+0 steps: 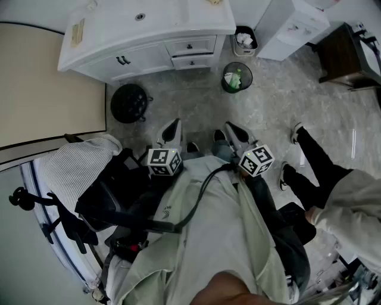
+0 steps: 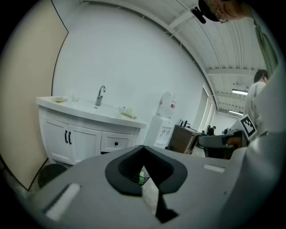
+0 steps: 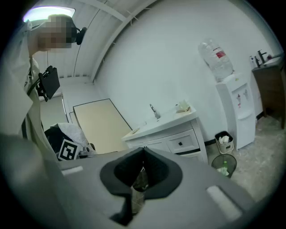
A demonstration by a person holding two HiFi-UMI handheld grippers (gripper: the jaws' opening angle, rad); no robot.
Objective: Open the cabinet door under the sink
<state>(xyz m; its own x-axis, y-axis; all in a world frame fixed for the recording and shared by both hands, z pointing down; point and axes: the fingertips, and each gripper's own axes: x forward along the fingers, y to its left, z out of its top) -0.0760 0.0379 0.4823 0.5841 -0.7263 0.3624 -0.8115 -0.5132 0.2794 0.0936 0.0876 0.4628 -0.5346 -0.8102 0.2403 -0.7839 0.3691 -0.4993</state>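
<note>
Hinges decide how this one handles. The cabinet door (image 1: 146, 58) is a stiff painted panel, and I judge it light and free to swing out in an arc, not to pull straight. It sits in the front of the white vanity (image 1: 178, 15), under the sink (image 1: 128, 21), toward the vanity's left end as you face it. The drawers (image 1: 190, 46) fill the right end.

Two slim black handles (image 1: 122, 60) stand upright just beside each other where the pair of doors meets. That suggests the hinges are at the outer edges, though no view shows them. Take one handle across the middle of its bar, not the panel edge. The bar looks narrow and smooth, so square the pads on it or it may slide out. Draw it gently along the arc; nothing here looks fragile, but a yank would strain the hinges.

Your left claw (image 1: 172, 127) and right claw (image 1: 233, 128) are held up in front of your chest, side by side, noses aimed at the vanity and tipped a little down. Both are well apart from the door, with open floor (image 1: 190, 101) between. A round black thing (image 1: 129, 102) stands near the vanity's left end, below the doors, and a mesh waste basket (image 1: 237, 77) stands by its right corner. Each claw is clenched on nothing: its own view shows the tips meeting, with only floor through the slot behind them.
</note>
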